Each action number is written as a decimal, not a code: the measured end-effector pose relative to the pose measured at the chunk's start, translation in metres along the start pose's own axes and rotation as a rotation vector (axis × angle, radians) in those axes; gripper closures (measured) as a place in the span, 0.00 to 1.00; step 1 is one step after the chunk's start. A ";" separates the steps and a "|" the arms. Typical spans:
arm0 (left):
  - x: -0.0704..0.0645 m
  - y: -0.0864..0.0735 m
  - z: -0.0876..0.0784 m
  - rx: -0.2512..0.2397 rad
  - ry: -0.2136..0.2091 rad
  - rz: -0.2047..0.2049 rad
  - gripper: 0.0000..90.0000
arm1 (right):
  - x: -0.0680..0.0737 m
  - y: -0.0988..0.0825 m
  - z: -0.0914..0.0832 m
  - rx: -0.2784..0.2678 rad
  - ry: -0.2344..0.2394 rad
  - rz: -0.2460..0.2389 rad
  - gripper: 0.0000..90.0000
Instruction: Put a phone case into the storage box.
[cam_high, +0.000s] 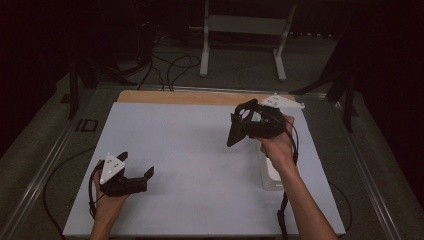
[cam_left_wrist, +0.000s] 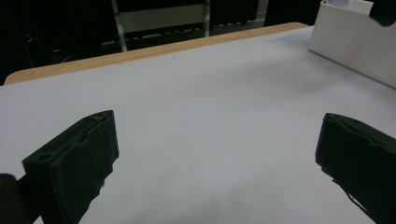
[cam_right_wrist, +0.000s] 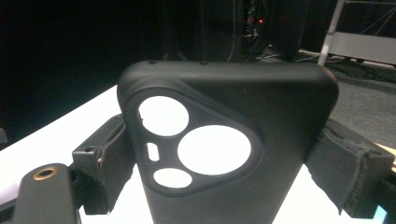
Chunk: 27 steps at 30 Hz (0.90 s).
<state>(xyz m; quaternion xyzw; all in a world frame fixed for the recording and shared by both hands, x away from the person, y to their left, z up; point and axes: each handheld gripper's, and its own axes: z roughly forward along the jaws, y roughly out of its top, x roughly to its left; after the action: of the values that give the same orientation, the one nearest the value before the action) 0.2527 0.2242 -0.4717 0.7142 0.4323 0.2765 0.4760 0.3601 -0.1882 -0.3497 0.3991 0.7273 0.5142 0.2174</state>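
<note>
A black phone case (cam_right_wrist: 280, 107) with a triangular camera cut-out stands upright between the jaws of my right gripper (cam_right_wrist: 233, 158), which is shut on its two sides. In the high view this right gripper (cam_high: 245, 122) is held above the right half of the white table top (cam_high: 200, 150), with the phone case (cam_high: 234, 136) hanging at its left. My left gripper (cam_high: 136, 164) rests low at the front left of the table, open. Its two jaws stand wide apart in the left gripper view (cam_left_wrist: 217, 154), with bare table between them.
A white box (cam_high: 272, 177) stands on the table under the right hand; the box (cam_left_wrist: 355, 42) is also at the upper right of the left gripper view. A wooden strip (cam_high: 175, 96) runs along the far table edge. Beyond it are floor cables (cam_high: 170, 65) and a white stand (cam_high: 245, 25).
</note>
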 end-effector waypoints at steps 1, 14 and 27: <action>0.000 0.000 0.000 0.000 0.000 -0.001 0.00 | -0.001 0.001 -0.001 -0.001 -0.005 0.003 0.16; 0.001 0.000 0.000 0.001 0.007 -0.007 0.00 | -0.020 0.005 -0.007 -0.009 -0.066 0.022 0.16; 0.001 0.000 0.000 0.002 0.008 -0.008 0.00 | -0.039 0.007 -0.014 -0.011 -0.134 0.038 0.16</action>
<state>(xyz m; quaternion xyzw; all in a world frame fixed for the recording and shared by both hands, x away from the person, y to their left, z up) 0.2530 0.2251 -0.4717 0.7121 0.4371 0.2769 0.4745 0.3754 -0.2270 -0.3413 0.4449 0.7006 0.4946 0.2580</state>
